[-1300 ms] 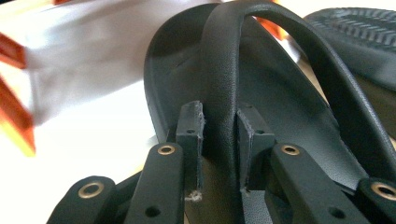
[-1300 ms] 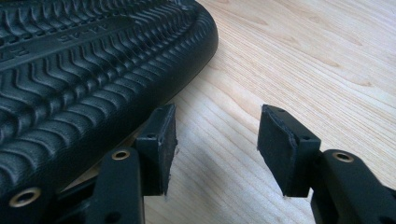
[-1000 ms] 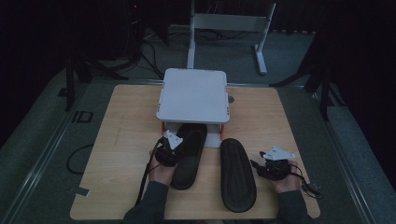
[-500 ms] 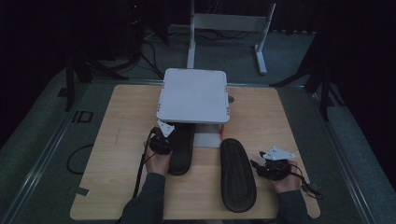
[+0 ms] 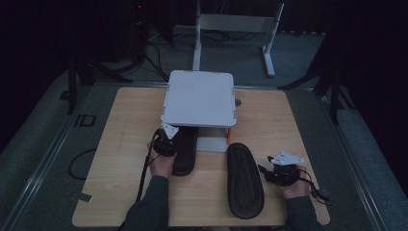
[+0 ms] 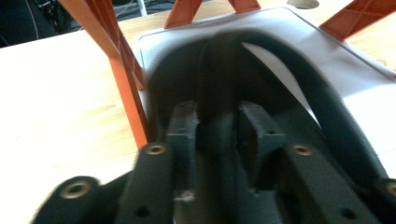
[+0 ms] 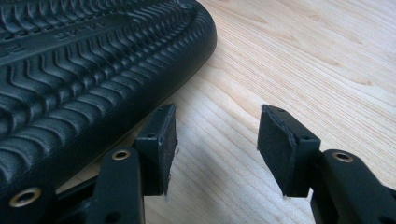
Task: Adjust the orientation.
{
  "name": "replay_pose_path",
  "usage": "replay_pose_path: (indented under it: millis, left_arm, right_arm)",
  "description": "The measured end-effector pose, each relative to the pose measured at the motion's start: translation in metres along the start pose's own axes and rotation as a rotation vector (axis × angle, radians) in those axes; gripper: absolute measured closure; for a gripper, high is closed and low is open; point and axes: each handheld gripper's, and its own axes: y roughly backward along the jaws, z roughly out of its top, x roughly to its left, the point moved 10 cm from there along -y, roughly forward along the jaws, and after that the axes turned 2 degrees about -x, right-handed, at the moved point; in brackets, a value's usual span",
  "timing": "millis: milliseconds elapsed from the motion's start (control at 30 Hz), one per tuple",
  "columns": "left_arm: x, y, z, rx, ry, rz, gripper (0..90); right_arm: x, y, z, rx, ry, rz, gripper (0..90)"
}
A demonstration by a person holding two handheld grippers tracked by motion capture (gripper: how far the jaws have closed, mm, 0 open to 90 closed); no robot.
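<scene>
- Wooden table (image 5: 120,159): carried everything else, its pale top seen from above.
- White two-level rack (image 5: 199,96) on orange legs (image 6: 123,79): stood at the table's 12 o'clock side, a flat white top over a lower grey shelf (image 6: 355,79).
- Right-hand black slipper (image 5: 244,179): lay sole up on the table toward 5 o'clock of the rack, apart from it; its ribbed tread (image 7: 70,65) showed in the right gripper view.
- Left-hand black slipper (image 5: 185,151): lay at the rack's 7 o'clock corner, its toe end pushed under the top and onto the lower shelf, heel end on the table.
- Left gripper (image 5: 165,142): sat at the 9 o'clock side of that slipper; in the left gripper view its jaws straddled the slipper's strap (image 6: 219,79) and had just been opening, so the pads (image 6: 183,122) stood slightly apart with the strap between them, no longer pinching it.
- Right gripper (image 7: 215,140): rested at 3 o'clock of the sole-up slipper, just beside its edge, jaws apart over bare wood and gripping nothing.
</scene>
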Motion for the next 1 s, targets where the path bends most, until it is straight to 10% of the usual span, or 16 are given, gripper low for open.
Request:
replay_pose_path:
  millis: [500, 1000]
  left_arm:
    - [-0.023, 0.07, -0.036, 0.005, -0.015, -0.134, 36.3]
    - [-0.039, 0.093, -0.077, 0.068, 0.003, -0.184, 21.5]
  right_arm:
    - [0.001, 0.001, 0.0, 0.002, 0.0, 0.0, 46.5]
    - [0.002, 0.001, 0.0, 0.004, 0.001, 0.005, 46.2]
